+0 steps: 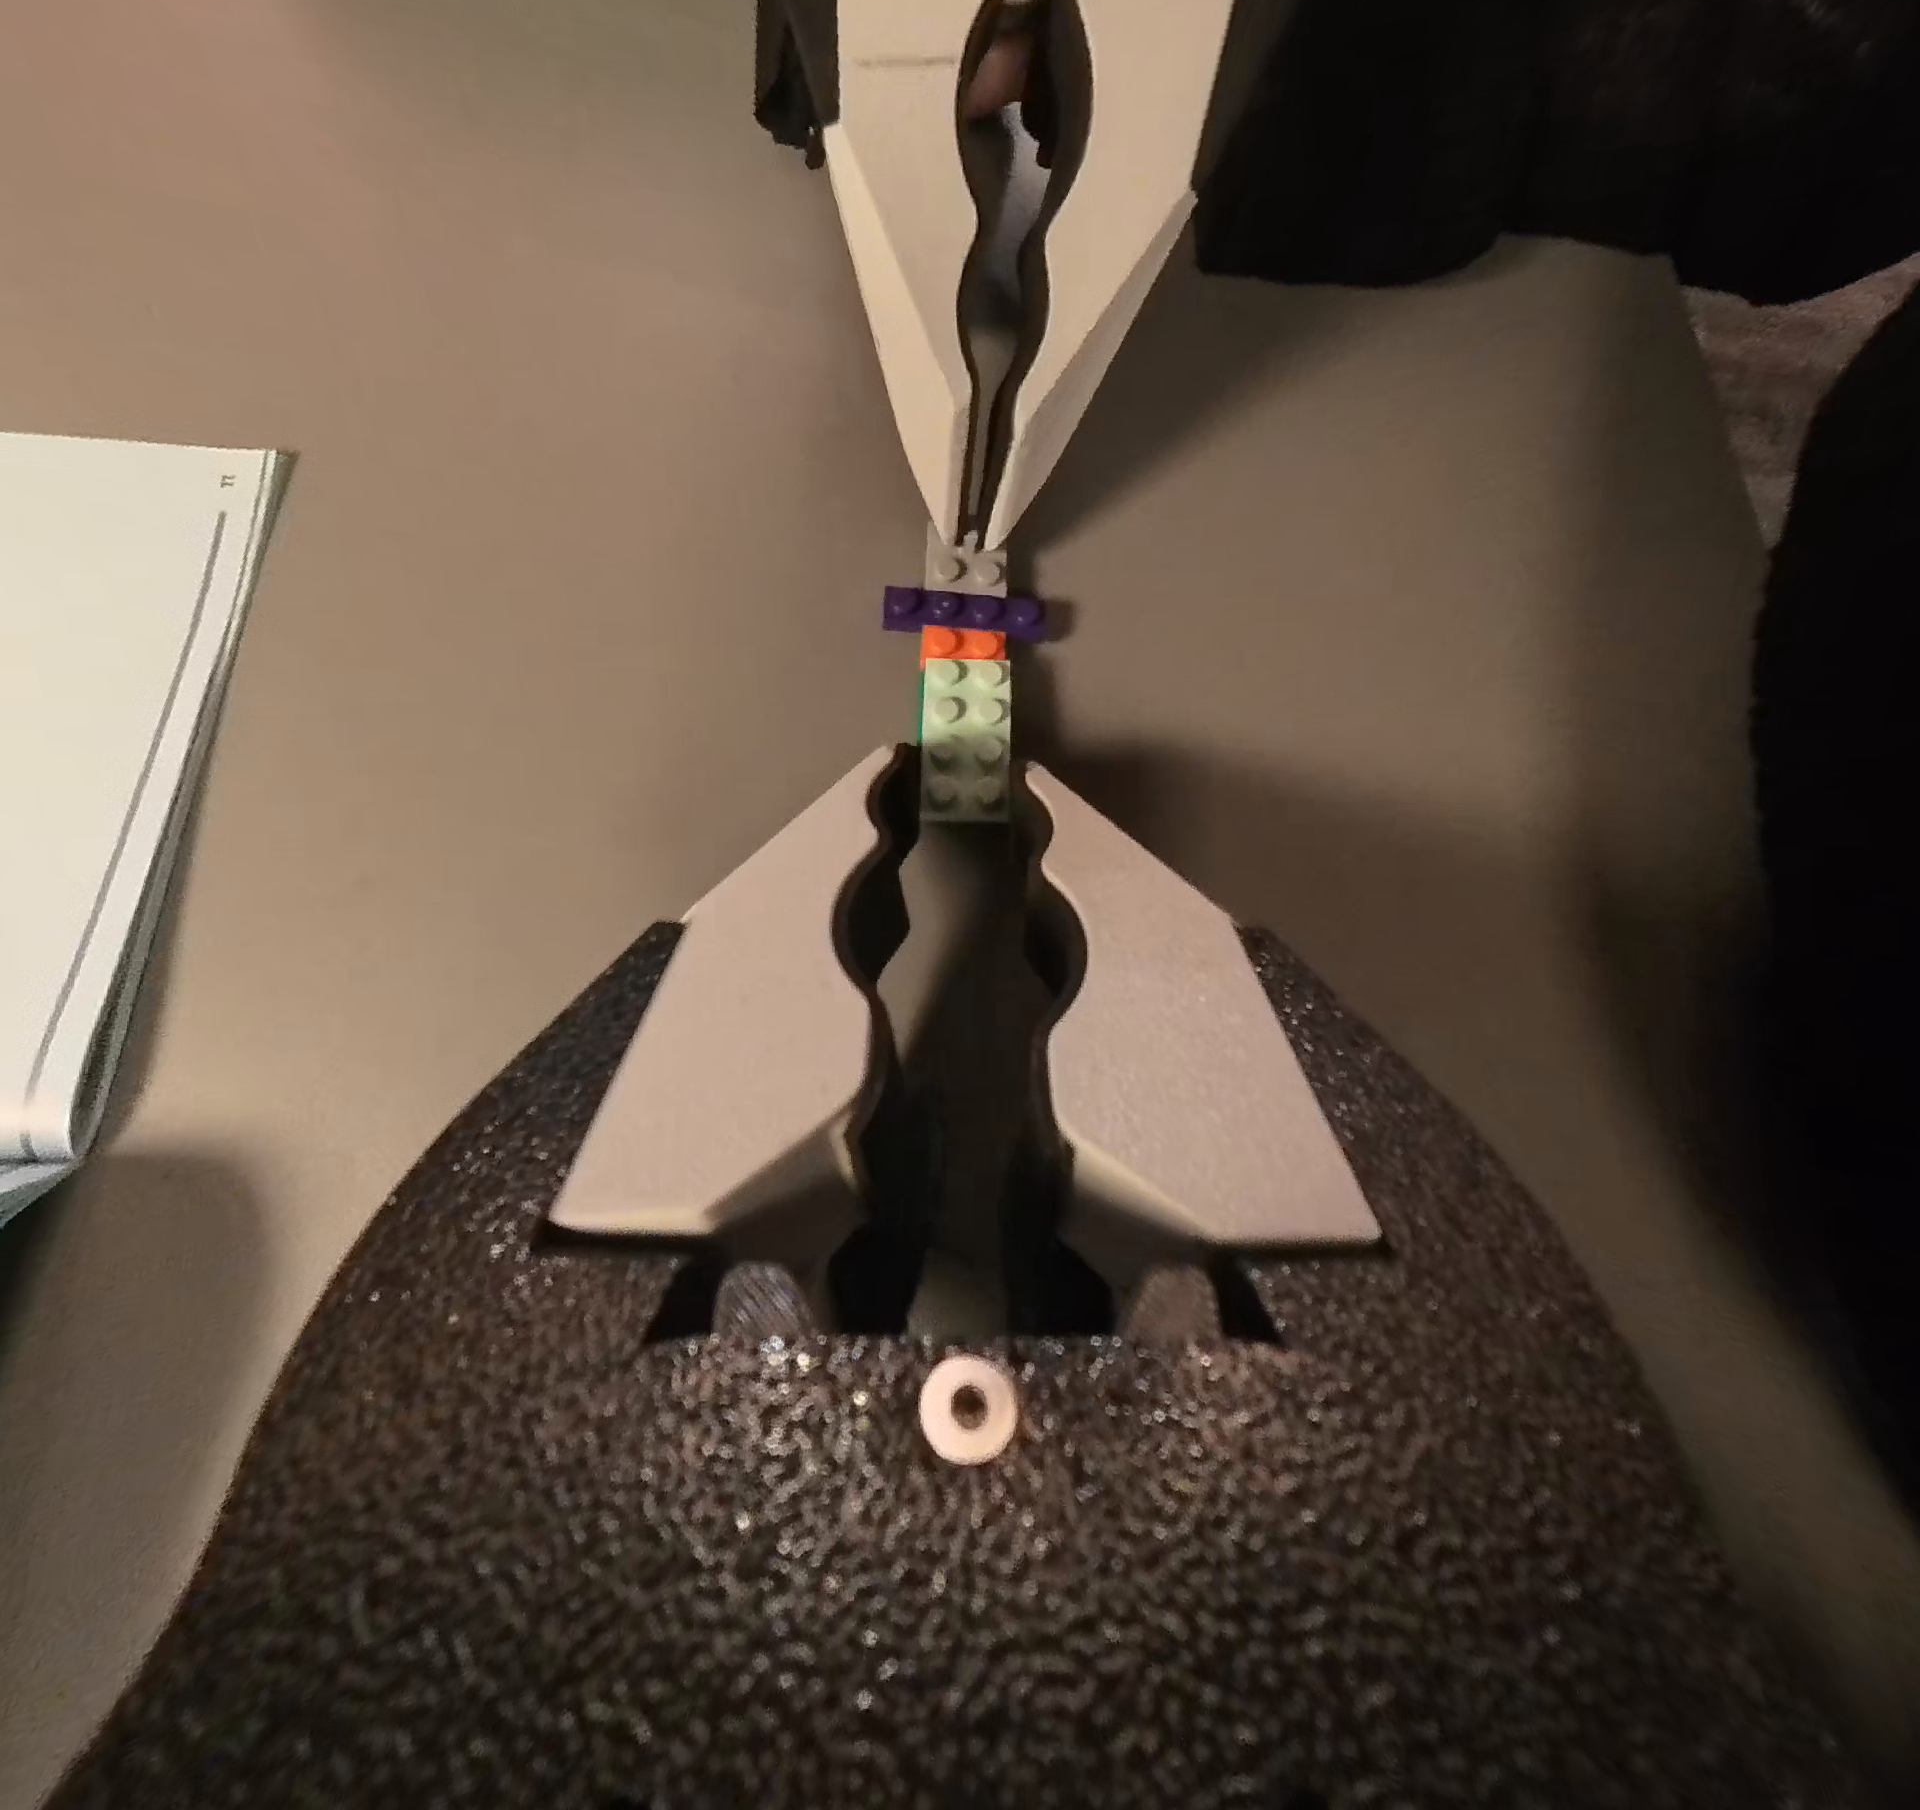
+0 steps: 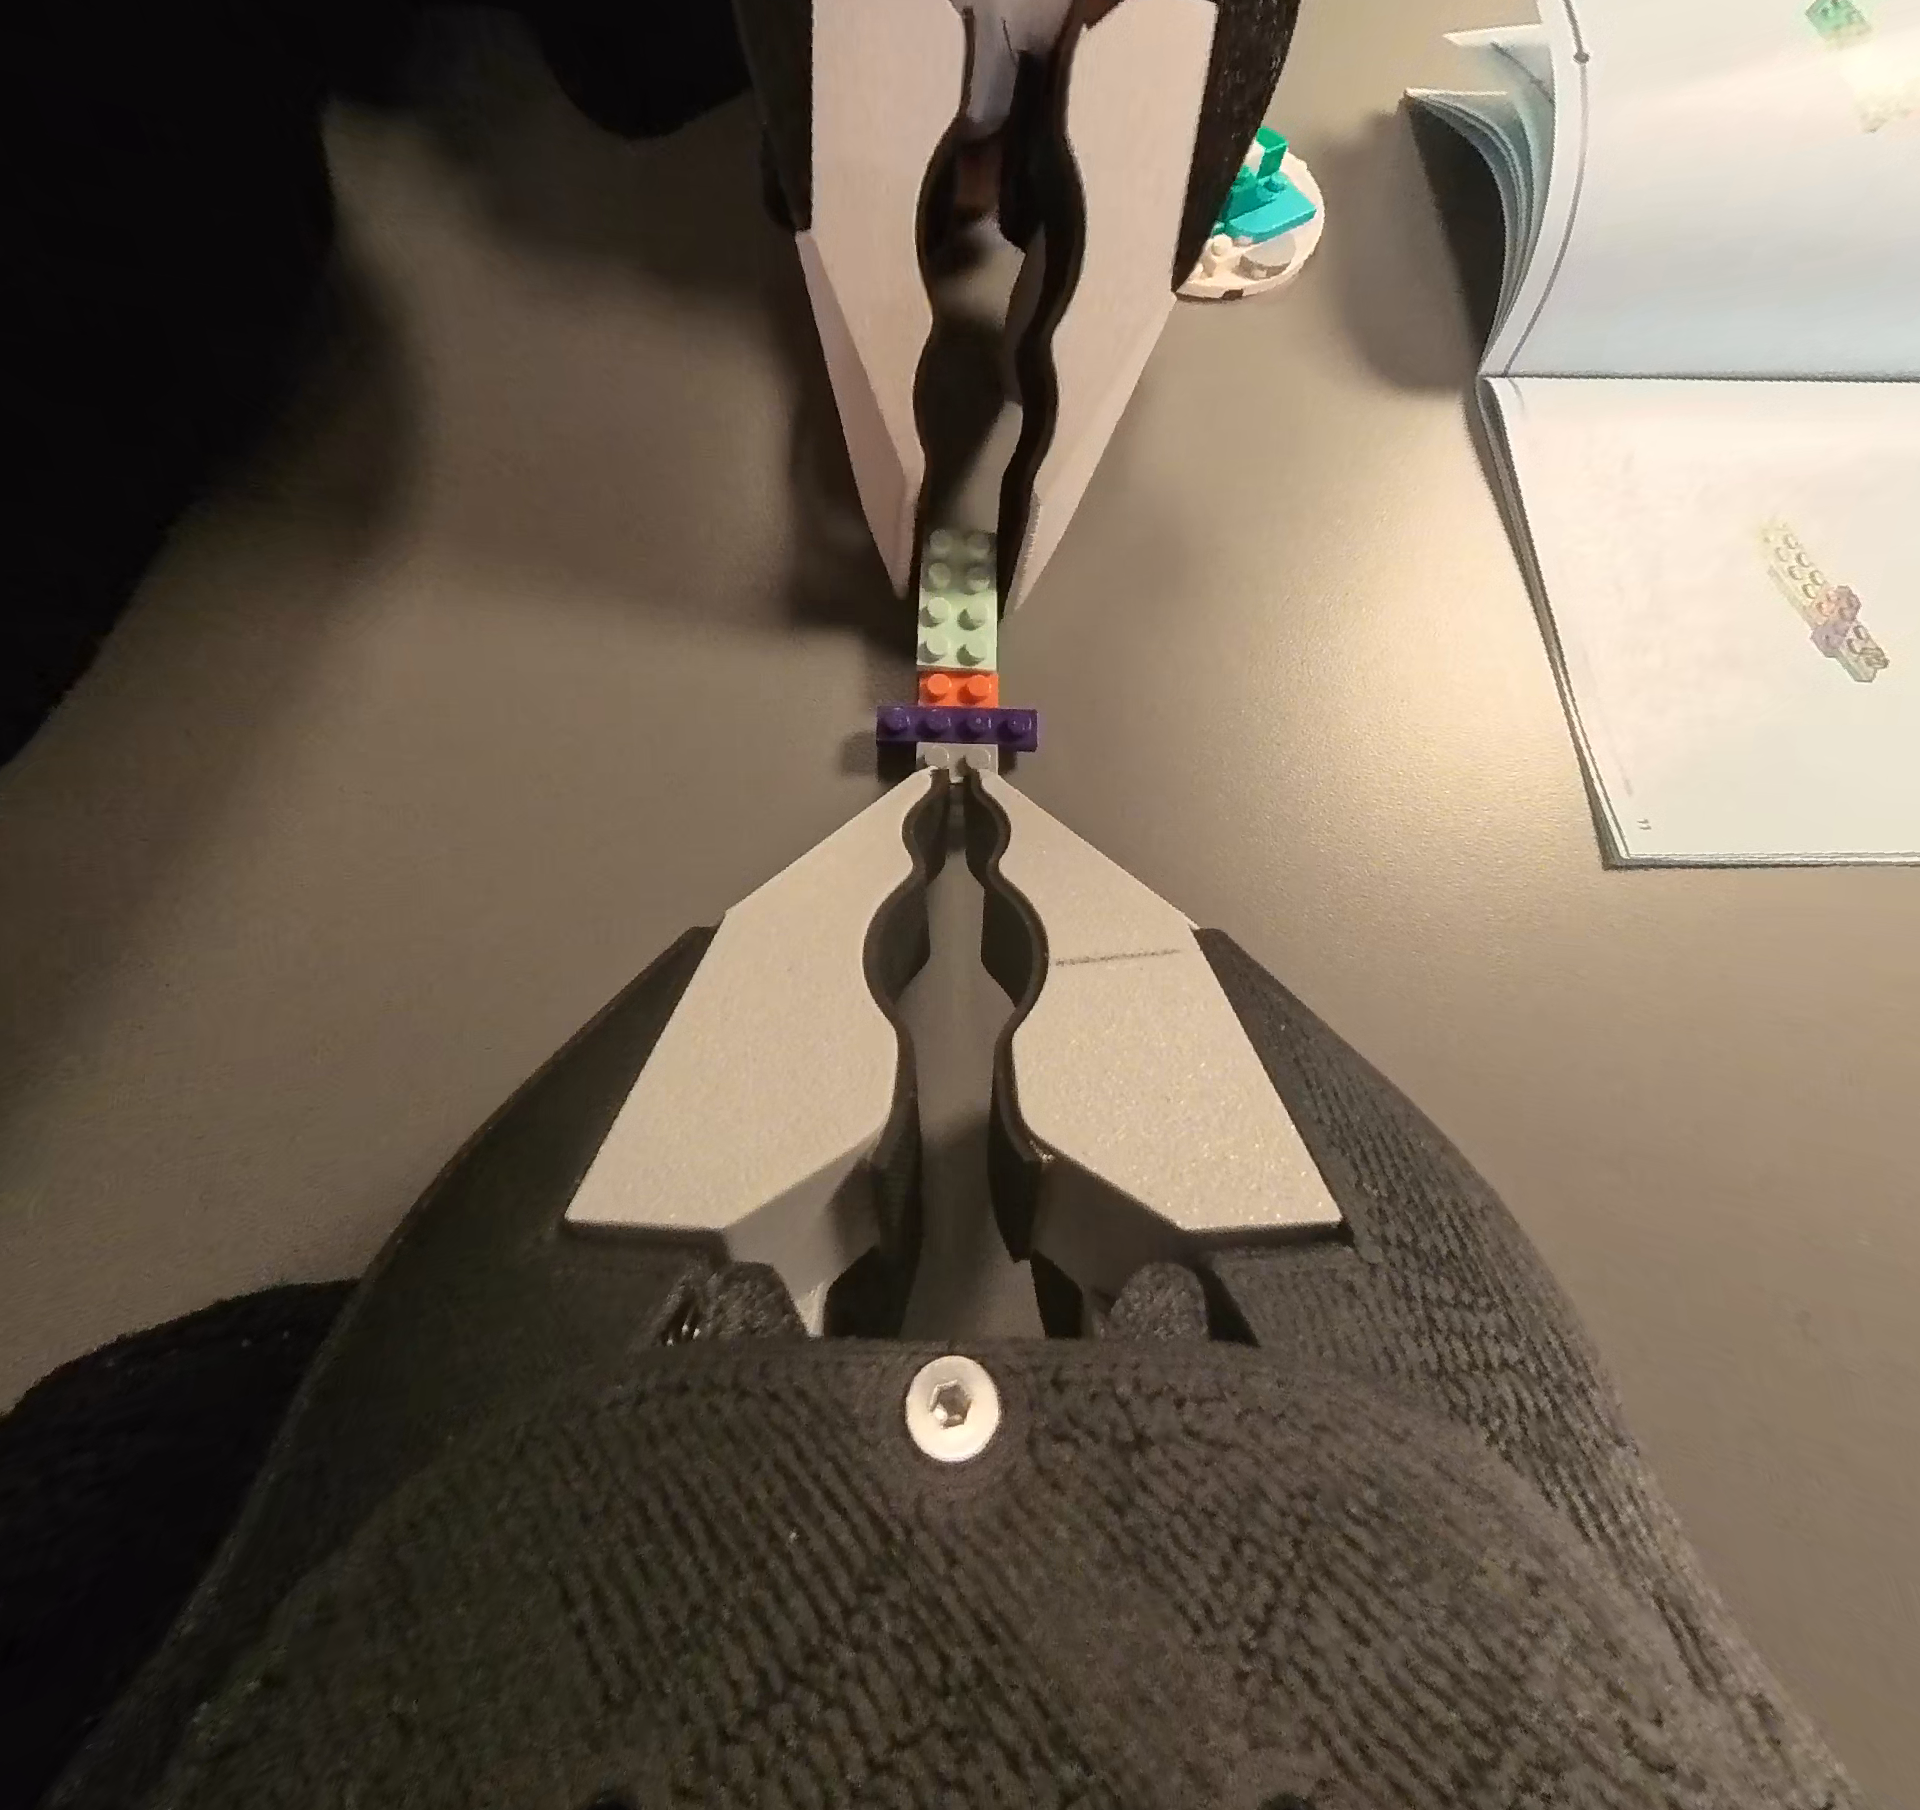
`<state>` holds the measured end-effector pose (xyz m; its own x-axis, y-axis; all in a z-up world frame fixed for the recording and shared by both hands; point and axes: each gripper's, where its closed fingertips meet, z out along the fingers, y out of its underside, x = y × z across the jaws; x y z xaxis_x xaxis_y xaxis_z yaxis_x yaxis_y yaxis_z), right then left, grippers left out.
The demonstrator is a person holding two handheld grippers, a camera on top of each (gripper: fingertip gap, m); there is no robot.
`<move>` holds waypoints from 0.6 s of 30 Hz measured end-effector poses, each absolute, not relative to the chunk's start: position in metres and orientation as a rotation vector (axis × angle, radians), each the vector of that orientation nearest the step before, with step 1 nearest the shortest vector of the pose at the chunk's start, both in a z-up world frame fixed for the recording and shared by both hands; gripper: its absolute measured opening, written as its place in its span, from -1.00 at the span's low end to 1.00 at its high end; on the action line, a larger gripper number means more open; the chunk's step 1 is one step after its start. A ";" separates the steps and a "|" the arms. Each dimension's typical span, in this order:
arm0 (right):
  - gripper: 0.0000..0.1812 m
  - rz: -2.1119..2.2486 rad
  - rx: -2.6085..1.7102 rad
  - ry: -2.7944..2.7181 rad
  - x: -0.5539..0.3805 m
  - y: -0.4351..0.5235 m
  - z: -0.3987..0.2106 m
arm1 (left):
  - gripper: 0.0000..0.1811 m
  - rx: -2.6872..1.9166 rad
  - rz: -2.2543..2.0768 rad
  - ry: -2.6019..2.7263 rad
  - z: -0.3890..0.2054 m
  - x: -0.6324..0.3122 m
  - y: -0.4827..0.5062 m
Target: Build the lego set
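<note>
Two hand-held grippers meet tip to tip over the grey tabletop [image 1: 468,254], a small lego assembly [image 1: 966,690] spanning the gap between them. The left gripper [image 1: 966,784] points forward along the surface, its pale fingers [image 1: 769,929] clenched on the sides of the light green plate [image 1: 966,732] that forms the near end of the assembly in the left wrist view. The right gripper [image 2: 958,775] faces it from the opposite direction, its fingertips nearly together and pinched on the small grey piece [image 2: 959,754] at the other end. Between these ends lie an orange piece [image 2: 958,688] and a dark purple plate [image 2: 956,724] set crosswise, studs facing the cameras. An open instruction booklet [image 2: 1714,472] lies toward the right edge of the tabletop in the right wrist view, its pages bearing faint printed build diagrams and a small page number. A teal and white lego piece [image 2: 1262,212] sits behind the left gripper, beside the booklet
</note>
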<state>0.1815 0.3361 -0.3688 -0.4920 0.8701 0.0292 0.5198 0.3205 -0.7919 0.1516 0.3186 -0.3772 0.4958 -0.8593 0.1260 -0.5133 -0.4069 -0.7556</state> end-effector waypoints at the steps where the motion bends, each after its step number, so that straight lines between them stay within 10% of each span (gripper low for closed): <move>1: -1.00 1.028 -1.226 -2.137 0.182 0.336 -0.369 | -0.84 -2.089 -0.683 1.116 -0.377 0.152 0.319; 18: -1.00 1.026 -1.229 -2.133 0.181 0.336 -0.369 | -0.79 -2.127 -0.680 1.071 -0.376 0.151 0.317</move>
